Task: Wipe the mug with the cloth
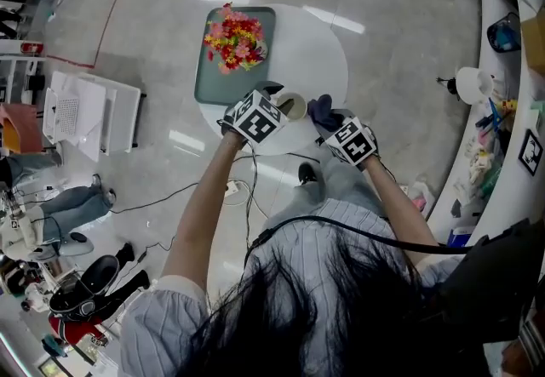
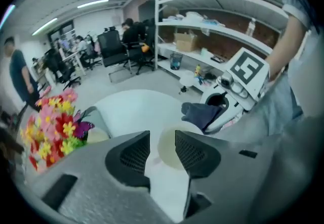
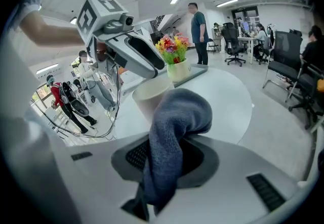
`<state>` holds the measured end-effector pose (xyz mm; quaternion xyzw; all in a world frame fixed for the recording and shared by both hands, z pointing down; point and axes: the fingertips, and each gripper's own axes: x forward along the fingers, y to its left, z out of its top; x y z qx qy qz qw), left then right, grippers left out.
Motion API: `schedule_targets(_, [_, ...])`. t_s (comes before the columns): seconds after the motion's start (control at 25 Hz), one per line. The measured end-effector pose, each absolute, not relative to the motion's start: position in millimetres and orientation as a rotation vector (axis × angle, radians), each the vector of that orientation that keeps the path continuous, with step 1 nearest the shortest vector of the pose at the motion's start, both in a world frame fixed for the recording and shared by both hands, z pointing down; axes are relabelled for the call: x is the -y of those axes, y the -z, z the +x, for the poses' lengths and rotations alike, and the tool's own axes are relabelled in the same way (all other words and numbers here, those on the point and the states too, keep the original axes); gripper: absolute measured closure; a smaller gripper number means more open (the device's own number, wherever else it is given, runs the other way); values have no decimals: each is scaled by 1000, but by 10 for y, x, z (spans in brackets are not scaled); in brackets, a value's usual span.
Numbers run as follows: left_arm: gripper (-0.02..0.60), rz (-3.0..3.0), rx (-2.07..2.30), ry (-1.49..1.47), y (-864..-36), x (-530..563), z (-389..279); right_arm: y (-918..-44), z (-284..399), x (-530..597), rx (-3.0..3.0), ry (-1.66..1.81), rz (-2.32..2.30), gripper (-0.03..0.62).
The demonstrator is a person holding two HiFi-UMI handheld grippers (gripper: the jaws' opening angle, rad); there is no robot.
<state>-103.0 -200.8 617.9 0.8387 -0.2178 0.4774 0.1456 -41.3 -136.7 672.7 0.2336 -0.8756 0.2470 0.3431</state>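
Note:
A cream mug [image 1: 291,105] stands upright on the round white table [image 1: 319,52], near its front edge. My left gripper [image 1: 274,103] hovers just left of the mug and is open. In the left gripper view the mug's rim [image 2: 169,149] shows through the gap beyond the fingertips, and the pads do not touch it. My right gripper [image 1: 334,122] is shut on a dark blue cloth [image 1: 321,109] to the right of the mug. In the right gripper view the cloth [image 3: 174,117] bulges out of the jaws and hangs close to the mug [image 3: 149,97], with the left gripper [image 3: 136,51] above it.
A grey-green tray [image 1: 204,77] holds a pot of red and yellow flowers [image 1: 234,39] on the table's far left. Cables [image 1: 247,188] trail over the floor below the table. A cluttered white shelf unit [image 1: 502,154] runs along the right.

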Motion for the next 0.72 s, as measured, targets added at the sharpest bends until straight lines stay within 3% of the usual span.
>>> schedule_targets(0.28, [433,2492,254,-1925,-6534,2067,-1056,-6752,-413,1359,2266,-646,601,493])
schedule_targets(0.48, [503,2492,190,-1904,-6551,2084,-972,-6756,-417,1381,2261,-647,602,493])
schedule_targets(0.72, [539,2477,194,-1883,-6562,2045,-952,-6750,-438,1359,2260,-637,593,493])
